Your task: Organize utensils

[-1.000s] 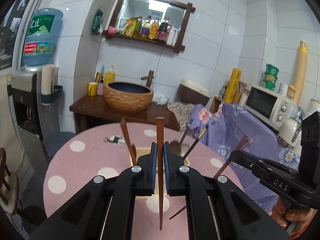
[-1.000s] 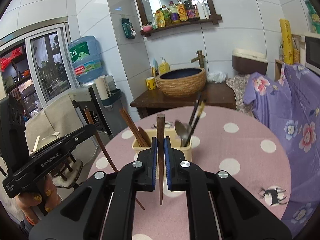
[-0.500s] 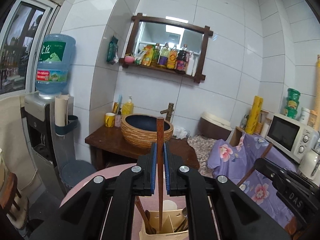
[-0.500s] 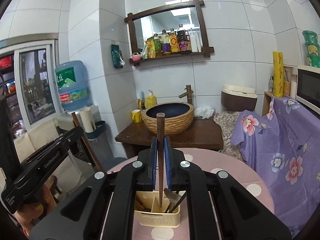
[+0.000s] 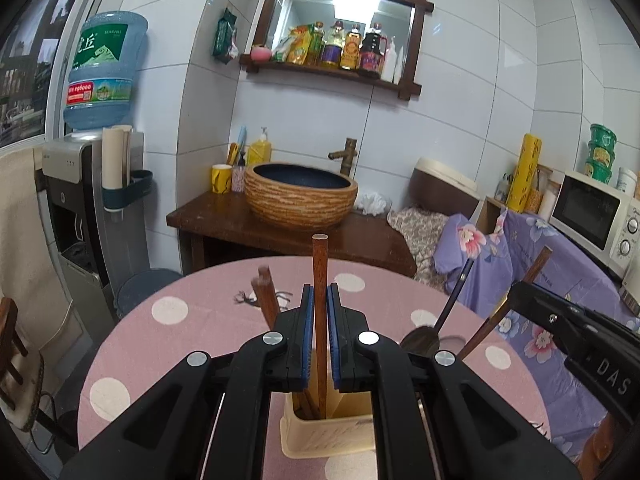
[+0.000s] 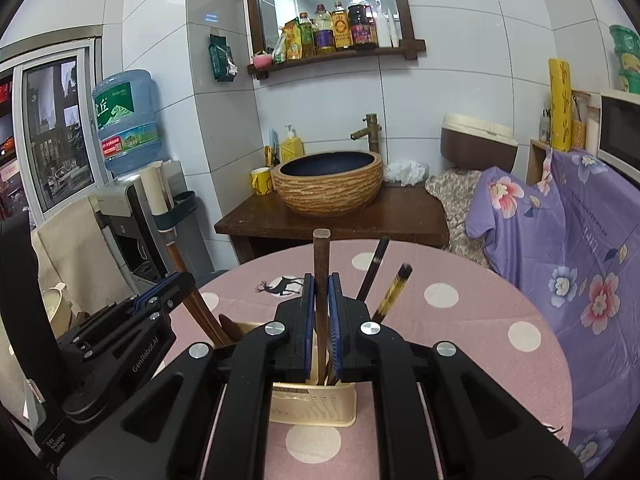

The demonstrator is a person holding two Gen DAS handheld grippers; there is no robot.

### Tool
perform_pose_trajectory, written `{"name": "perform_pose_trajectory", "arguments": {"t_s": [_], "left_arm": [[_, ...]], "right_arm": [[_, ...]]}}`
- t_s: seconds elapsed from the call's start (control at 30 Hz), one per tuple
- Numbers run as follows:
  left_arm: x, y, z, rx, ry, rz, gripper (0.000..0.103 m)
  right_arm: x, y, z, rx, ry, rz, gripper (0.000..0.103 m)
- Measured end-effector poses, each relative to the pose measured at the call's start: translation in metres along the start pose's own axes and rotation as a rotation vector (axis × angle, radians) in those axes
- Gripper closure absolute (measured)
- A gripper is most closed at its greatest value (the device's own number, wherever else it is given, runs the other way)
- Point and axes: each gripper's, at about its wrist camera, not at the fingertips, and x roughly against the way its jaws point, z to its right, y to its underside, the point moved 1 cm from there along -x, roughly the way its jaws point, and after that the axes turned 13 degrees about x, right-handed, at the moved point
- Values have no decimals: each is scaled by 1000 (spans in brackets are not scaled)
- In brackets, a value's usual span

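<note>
Left gripper (image 5: 319,312) pinching upright chopstick (image 5: 319,280), lower end inside holder (image 5: 320,434) on table (image 5: 172,344). Right gripper (image 6: 320,304) clamped on second chopstick (image 6: 321,264), tip entering right compartment beside spoon (image 5: 420,344).

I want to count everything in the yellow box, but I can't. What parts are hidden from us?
- Left wrist view: the inside of the box is mostly covered by the left tongs.
- Right wrist view: the bottom tip of the chopstick is hidden behind the right tongs.
- Left wrist view: the spoon bowl is partly blocked by the tongs' arm.
</note>
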Motion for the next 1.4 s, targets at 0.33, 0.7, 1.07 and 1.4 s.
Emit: {"name": "perform_pose_trajectory", "arguments": {"t_s": [0.33, 0.7, 1.07, 1.4], "left_arm": [[3, 6, -1, -24, 7, 5, 95], [33, 15, -12, -6, 54, 67, 46], [69, 58, -44, 26, 70, 83, 6], [108, 104, -61, -12, 51, 119, 6]], "right_arm": [[-5, 13, -4, 3, -8, 5, 95], [11, 32, -8, 50, 40, 55, 56], [59, 78, -16, 102, 126, 159, 15], [88, 157, -28, 120, 161, 161, 6]]}}
